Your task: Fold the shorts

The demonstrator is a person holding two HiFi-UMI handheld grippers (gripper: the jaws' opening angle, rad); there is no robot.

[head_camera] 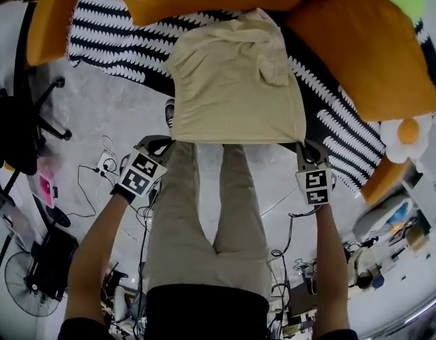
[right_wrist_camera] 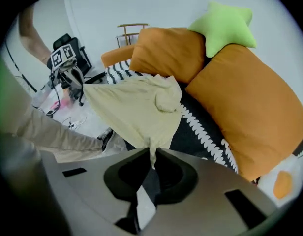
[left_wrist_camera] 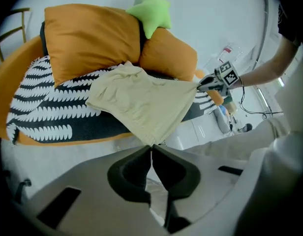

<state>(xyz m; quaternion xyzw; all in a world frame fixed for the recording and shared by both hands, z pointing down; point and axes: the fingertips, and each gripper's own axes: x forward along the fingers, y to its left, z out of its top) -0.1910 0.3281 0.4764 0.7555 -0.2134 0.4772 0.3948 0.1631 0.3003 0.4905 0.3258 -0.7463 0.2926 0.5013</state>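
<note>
Left tongs [head_camera: 163, 144] and right tongs [head_camera: 307, 147] each pinch a corner of the pale-yellow shorts [head_camera: 236, 91] over a striped throw [head_camera: 119, 41]

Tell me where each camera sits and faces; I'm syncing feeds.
Head view: on the head, steeply down at shorts and cushions; both forearms, legs, left gripper, right gripper.
Left gripper view: on the left gripper, along its jaws over the shorts to the cushions; right forearm, legs.
Right gripper view: on the right gripper, likewise from the other side; left forearm, legs.
Shared: all see the shorts; each gripper view sees the other gripper.
</note>
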